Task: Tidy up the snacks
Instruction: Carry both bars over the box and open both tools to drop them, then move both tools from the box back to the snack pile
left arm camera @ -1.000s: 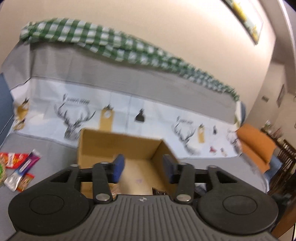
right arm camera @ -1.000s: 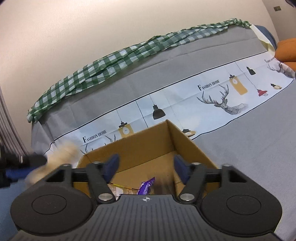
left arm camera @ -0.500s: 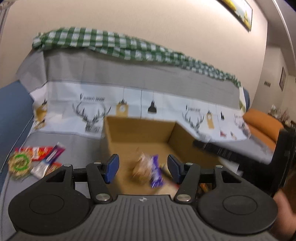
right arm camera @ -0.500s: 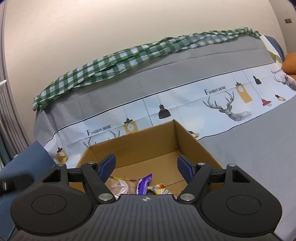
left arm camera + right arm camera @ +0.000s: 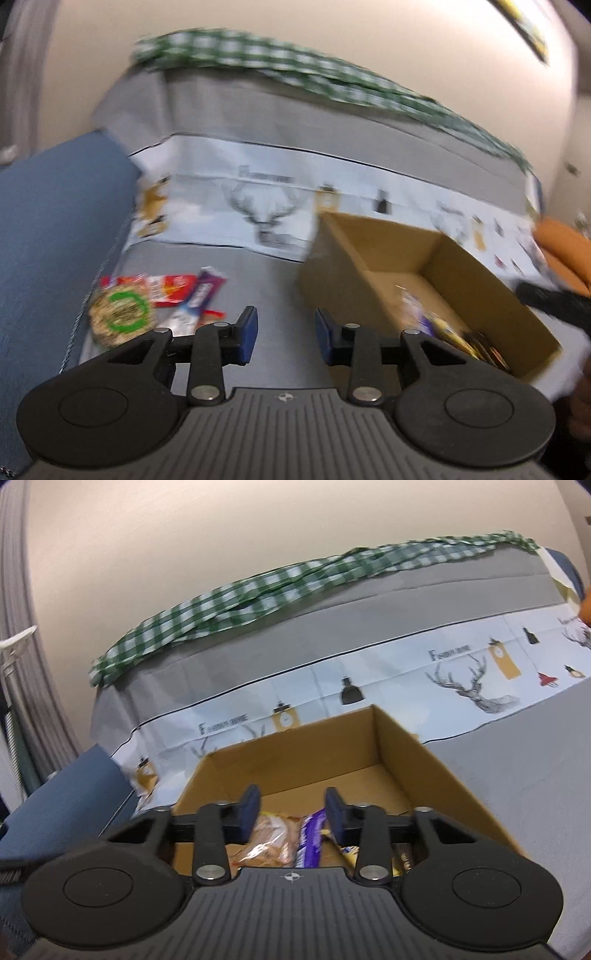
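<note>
An open cardboard box point(image 5: 369, 254) sits on the grey sofa seat, with several snack packs inside, among them a purple wrapper point(image 5: 309, 834) and a clear bag of pastries point(image 5: 269, 840). A pile of loose snacks lies left of the box: a round pack with a green ring point(image 5: 120, 314), a red pack point(image 5: 168, 288) and a purple and white bar point(image 5: 201, 295). My left gripper point(image 5: 284, 334) is open and empty over the seat between the pile and the box. My right gripper point(image 5: 291, 812) is open and empty above the box's near edge.
The sofa back carries a white deer-print cover point(image 5: 461, 675) and a green checked cloth point(image 5: 280, 587) on top. A blue armrest point(image 5: 55, 229) stands left of the snack pile. An orange cushion point(image 5: 565, 243) lies at far right.
My left gripper has swung left, away from the box and toward the loose snack pile. My right gripper has come closer over the box, and its jaws have narrowed a little.
</note>
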`<action>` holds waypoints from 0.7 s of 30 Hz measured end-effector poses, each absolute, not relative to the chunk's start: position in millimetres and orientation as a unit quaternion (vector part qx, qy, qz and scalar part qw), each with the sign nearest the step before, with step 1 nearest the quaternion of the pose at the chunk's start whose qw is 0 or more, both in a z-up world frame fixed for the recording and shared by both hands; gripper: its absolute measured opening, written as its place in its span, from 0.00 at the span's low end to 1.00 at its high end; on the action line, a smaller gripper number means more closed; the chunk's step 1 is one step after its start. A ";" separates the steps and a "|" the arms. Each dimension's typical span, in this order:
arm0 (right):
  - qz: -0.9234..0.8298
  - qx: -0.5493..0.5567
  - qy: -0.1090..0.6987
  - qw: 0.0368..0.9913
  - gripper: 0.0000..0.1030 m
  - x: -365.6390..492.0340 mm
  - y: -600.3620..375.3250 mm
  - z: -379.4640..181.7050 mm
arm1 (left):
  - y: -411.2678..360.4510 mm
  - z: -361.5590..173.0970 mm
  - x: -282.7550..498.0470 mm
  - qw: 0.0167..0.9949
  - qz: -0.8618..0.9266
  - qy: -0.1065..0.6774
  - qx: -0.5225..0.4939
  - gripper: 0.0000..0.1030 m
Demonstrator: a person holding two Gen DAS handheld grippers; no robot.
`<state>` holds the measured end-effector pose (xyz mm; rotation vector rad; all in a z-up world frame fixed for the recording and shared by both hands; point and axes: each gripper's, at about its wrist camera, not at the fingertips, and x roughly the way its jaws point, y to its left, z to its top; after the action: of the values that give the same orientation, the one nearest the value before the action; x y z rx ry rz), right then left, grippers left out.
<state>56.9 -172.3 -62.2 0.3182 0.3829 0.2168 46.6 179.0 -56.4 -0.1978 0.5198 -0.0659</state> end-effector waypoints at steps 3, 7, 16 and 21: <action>0.119 0.142 0.192 0.964 0.32 51.5 -162.4 -61.1 | 195.5 -83.5 49.5 0.955 0.021 0.256 -0.150 0.37; 0.141 0.131 0.204 0.960 0.32 47.6 -151.1 -60.7 | 201.0 -94.8 53.9 0.955 0.039 0.237 -0.172 0.37; 0.210 0.144 0.264 0.930 0.28 68.2 -111.1 -40.5 | 239.3 -115.6 82.7 0.934 0.158 0.230 -0.223 0.42; 0.269 0.169 0.311 0.896 0.28 107.2 -56.0 -16.7 | 254.9 -125.5 89.5 0.915 0.226 0.232 -0.240 0.66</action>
<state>107.2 -56.0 -16.7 0.3508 0.6455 0.5573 89.5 254.9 -125.5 -0.4941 0.4771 0.4650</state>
